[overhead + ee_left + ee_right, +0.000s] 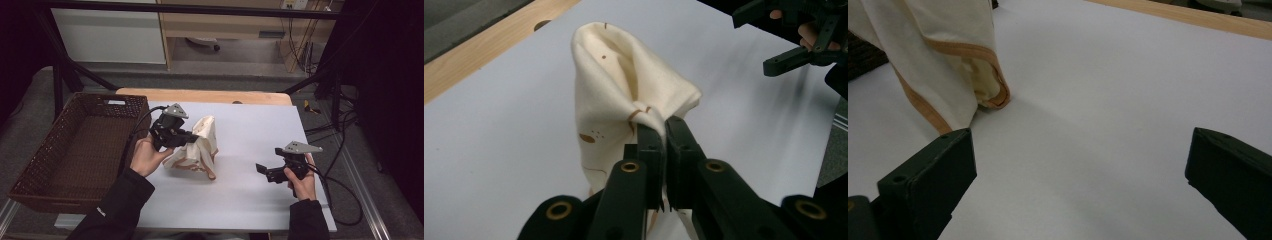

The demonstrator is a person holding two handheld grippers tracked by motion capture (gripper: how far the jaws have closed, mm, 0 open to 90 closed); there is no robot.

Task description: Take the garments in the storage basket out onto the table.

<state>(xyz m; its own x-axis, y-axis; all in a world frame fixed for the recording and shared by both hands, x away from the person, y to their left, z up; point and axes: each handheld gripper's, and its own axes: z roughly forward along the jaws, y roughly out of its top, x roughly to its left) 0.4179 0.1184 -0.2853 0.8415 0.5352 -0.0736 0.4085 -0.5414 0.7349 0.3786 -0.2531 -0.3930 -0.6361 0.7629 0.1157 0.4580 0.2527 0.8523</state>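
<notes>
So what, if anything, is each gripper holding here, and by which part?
The left gripper is shut on a bunched fold of the cream cloth. The right gripper is open and holds nothing.

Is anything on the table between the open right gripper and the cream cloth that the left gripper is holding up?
Nothing visible. The right gripper stands open over bare white table, and the stretch up to the cloth holds no object. The left gripper is shut on a fold of the cloth, whose hem touches the table.

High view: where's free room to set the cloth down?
Bare sheet between cloth and right gripper, plus the far right strip. The basket floor is free too. Crowded by the left gripper, shut on the cloth.
</notes>
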